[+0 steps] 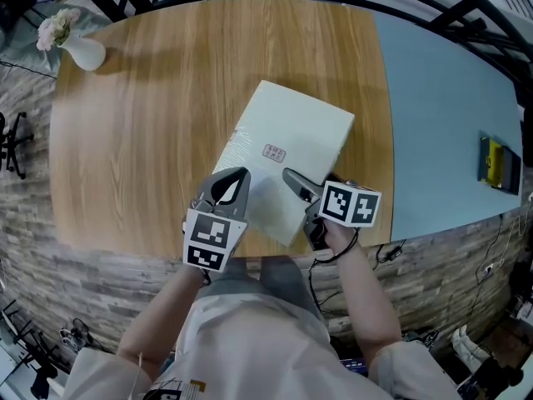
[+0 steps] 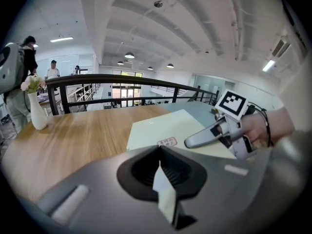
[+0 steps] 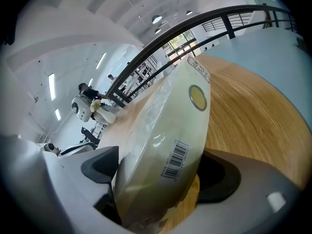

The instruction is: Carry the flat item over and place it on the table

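1. One flat white box wrapped in clear film lies on the round wooden table. It sits by the table's near edge, with one corner pointing back at the person.
2. Judging from this, the carrying looks finished and the box appears to be set down. What seems left is to let go and draw both tools back off the table.
3. The right gripper straddles the box's near right edge with its jaws spread wide. In the right gripper view, wood grain shows in a gap between one pad and the film, so it is not clamping.
4. The left gripper sits at the box's near left edge with its jaws pressed together. A thin white sliver is caught between them. It looks like a fold of the box's wrapping, so this side seems to be holding on.
5. The box hides the right gripper's lower jaw in the head view.
6. No view shows the box's underside, so it is uncertain whether the near corner rests fully on the table.
7. The print on the small pinkish label is too small to read.
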Available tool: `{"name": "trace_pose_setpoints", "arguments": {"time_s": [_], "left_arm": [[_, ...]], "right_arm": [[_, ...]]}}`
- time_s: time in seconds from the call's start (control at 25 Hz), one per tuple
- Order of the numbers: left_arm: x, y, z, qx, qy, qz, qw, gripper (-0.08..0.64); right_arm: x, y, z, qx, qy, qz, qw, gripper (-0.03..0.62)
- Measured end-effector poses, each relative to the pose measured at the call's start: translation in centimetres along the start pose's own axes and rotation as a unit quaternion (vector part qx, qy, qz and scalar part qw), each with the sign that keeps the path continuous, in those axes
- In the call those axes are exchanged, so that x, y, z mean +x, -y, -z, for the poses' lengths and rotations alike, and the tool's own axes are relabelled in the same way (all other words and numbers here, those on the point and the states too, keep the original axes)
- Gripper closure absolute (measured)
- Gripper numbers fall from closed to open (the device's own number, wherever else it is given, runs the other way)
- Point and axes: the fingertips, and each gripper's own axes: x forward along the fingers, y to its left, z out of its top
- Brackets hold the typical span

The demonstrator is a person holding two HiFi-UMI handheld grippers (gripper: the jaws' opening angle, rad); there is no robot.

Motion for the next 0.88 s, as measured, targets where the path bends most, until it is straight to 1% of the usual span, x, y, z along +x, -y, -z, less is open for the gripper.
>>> {"name": "trace_pose_setpoints", "arguments": {"time_s": [0.24, 0.48, 0.56, 0.68, 0.72, 0.88], "left_arm": [[0.2, 0.3, 1.5, -0.001, -0.015, -0.001, 0.9999, 0.557], [0.4, 1.1, 2.4, 0.004, -0.025, 0.005, 0.9997, 0.557], [0.5, 1.4, 2.5, 0.005, -0.026, 0.006, 0.9996, 0.557], [0.6, 1.8, 2.6, 0.007, -0.029, 0.007, 0.9995, 0.557], [0.7, 1.9, 2.6, 0.008, -0.03, 0.007, 0.9995, 0.557], [0.7, 2.2, 3.0, 0.007, -0.034, 0.006, 0.9994, 0.557]], "right_arm": [[0.0, 1.6, 1.3, 0.003, -0.004, 0.018, 1.0, 0.077], [0.5, 1.8, 2.9, 0.013, -0.009, 0.026, 1.0, 0.067], [0.6, 2.2, 3.4, 0.015, -0.01, 0.034, 0.999, 0.066], [0.5, 2.7, 3.7, 0.004, -0.01, 0.054, 0.998, 0.083], [0.6, 2.7, 3.8, -0.002, -0.01, 0.056, 0.998, 0.095], [0.6, 2.7, 4.2, -0.016, -0.016, 0.06, 0.998, 0.101]]}}
